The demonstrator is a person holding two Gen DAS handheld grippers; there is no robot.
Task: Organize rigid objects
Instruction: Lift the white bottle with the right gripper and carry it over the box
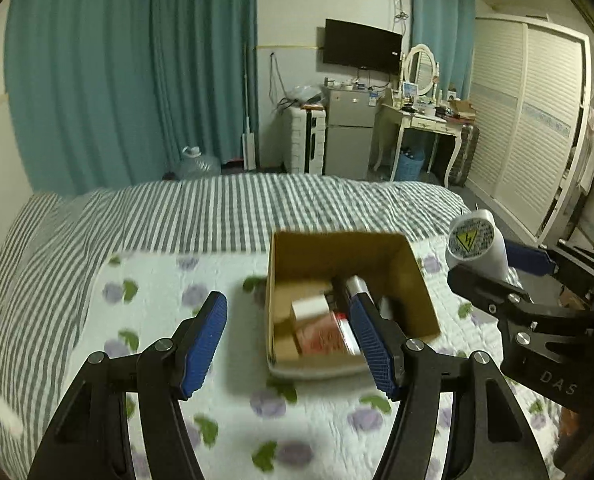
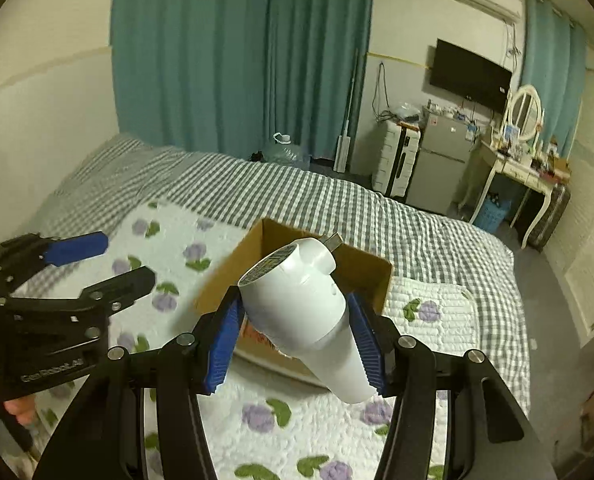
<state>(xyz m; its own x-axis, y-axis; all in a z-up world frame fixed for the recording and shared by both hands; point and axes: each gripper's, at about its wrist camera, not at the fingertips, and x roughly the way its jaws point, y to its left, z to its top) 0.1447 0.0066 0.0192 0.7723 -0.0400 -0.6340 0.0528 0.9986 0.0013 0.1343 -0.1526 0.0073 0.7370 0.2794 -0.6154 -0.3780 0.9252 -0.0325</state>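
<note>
Right gripper (image 2: 297, 344) fingers clamp one white device (image 2: 301, 312); left gripper (image 1: 293, 340) fingers released.

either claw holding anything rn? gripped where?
Right claw clamps the white plastic plug-in device with the round warning label by the sides of its body. Left claw is open, holding nothing.

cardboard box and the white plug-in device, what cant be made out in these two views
- Cardboard box contents, left wrist view: blurred, partly behind a left gripper finger.
- Box interior, right wrist view: hidden by the white plug-in device.
- Device label, both views: text too small.
- Device narrow end, left wrist view: hidden behind the right gripper.
</note>
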